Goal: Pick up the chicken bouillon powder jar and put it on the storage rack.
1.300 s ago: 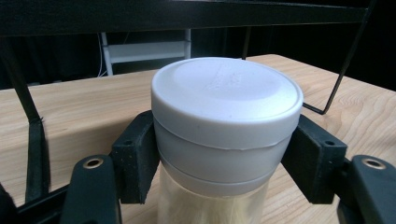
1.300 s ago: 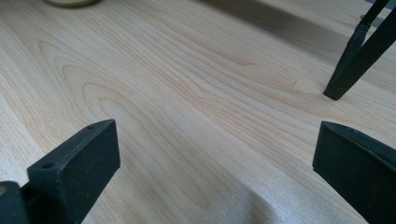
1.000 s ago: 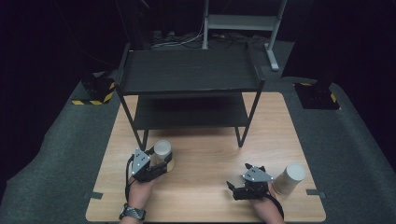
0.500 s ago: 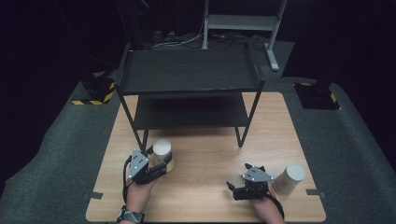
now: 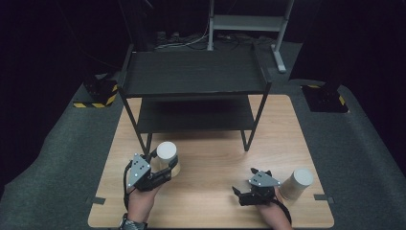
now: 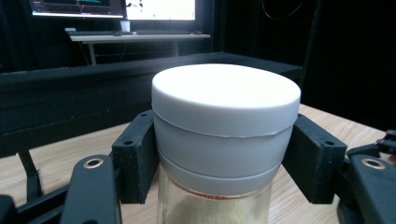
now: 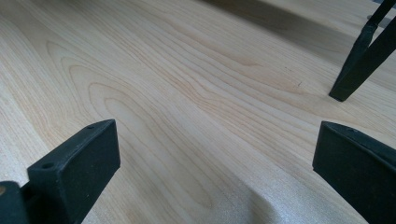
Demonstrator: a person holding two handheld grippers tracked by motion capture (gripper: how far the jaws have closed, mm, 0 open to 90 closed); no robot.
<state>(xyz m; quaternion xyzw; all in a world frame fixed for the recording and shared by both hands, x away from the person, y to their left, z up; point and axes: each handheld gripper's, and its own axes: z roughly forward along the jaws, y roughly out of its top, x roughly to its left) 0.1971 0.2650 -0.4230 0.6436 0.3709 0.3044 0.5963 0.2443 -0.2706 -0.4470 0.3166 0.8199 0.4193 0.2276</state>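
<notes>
Jars point(image 5: 167, 154): two, one per gripper side

Light wood-grain worktop point(image 5: 210, 191) is sitting on dark grey carpeted floor point(image 5: 62, 158). A black two-tier shelf rack point(image 5: 194, 72) is standing on its far half, legs on the wood. A white-lidded jar point(image 5: 296, 183) is lying tilted near the right edge. Tape strips are marking the near corners.

Clamped jar point(image 5: 167, 158) slightly higher, forward
</notes>
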